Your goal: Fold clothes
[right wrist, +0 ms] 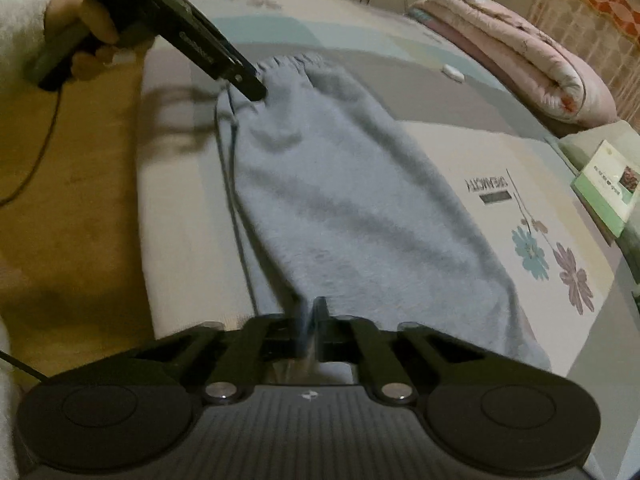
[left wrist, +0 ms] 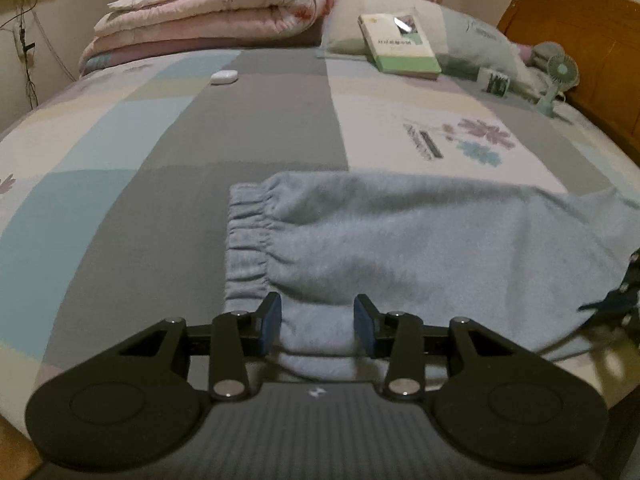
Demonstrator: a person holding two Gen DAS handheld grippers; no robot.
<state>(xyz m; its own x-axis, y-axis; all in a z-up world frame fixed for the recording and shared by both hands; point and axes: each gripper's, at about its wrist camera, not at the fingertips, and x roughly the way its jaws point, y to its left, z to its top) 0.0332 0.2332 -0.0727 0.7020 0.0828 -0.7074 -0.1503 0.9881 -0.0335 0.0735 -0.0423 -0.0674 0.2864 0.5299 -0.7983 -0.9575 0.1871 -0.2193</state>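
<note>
Light blue fleece pants (left wrist: 400,240) (right wrist: 340,200) lie stretched across the patchwork bedspread (left wrist: 260,140). Their gathered elastic waistband (left wrist: 244,236) is at the left in the left wrist view. My left gripper (left wrist: 318,320) stands over the near waistband corner, jaws partly apart, with a bunched fold of the fleece filling the gap between its blue pads. In the right wrist view that gripper (right wrist: 256,92) shows at the far end of the pants, held by a hand (right wrist: 80,16). My right gripper (right wrist: 308,320) is shut on the near end of the pants and shows blurred at the edge (left wrist: 624,296).
A folded pink quilt (left wrist: 208,12) (right wrist: 520,60) and a pillow (left wrist: 472,28) with a book (left wrist: 400,44) lie at the head of the bed. A small white case (left wrist: 224,77), a mint fan (left wrist: 560,72) and a wooden headboard (left wrist: 580,40) are nearby. Wooden floor (right wrist: 60,200) borders the bed edge.
</note>
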